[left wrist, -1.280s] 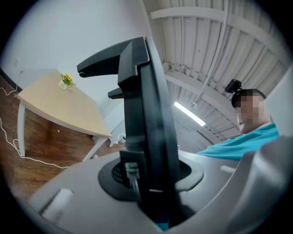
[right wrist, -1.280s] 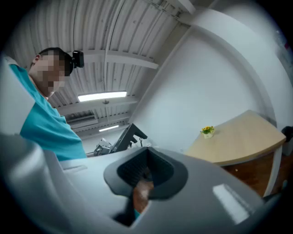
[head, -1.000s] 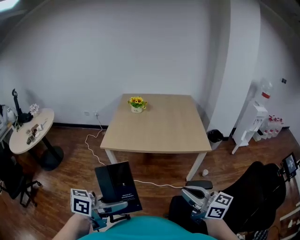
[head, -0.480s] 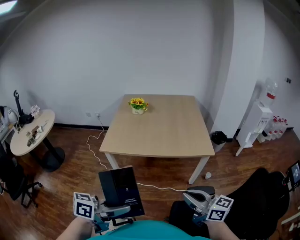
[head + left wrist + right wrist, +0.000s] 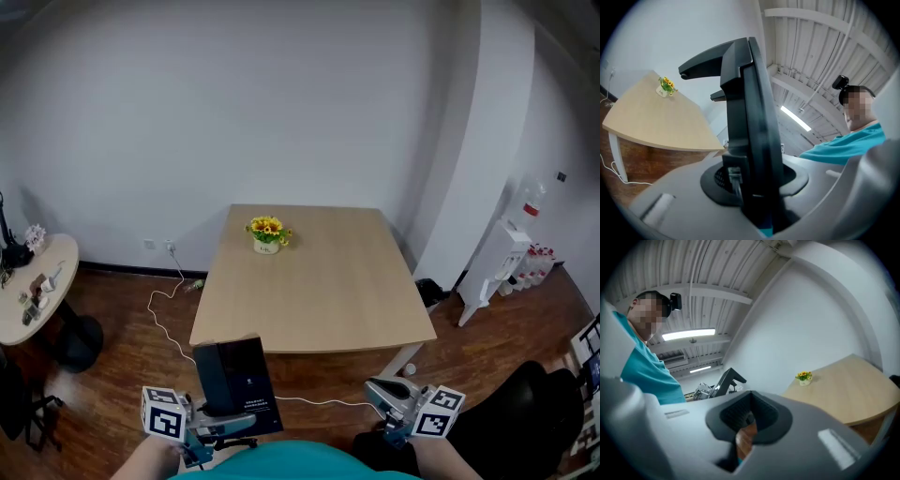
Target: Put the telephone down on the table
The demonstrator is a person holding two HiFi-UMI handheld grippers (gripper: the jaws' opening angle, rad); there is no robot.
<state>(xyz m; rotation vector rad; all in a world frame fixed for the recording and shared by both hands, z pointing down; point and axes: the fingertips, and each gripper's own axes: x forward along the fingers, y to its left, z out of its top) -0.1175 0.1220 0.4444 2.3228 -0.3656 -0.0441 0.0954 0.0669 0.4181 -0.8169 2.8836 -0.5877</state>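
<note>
My left tongs (image 5: 223,419) clamp the telephone (image 5: 236,375) upright (short of the worktop (image 5: 319,281)); my right tongs (image 5: 378,388) are closed, empty

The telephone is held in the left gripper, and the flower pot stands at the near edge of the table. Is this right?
Not fully. The telephone is held in the left gripper, but the flower pot stands near the far edge of the table, toward the wall. The head view shows it.

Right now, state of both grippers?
Left gripper: closed on the telephone.
Right gripper: closed, nothing between its jaws.
</note>
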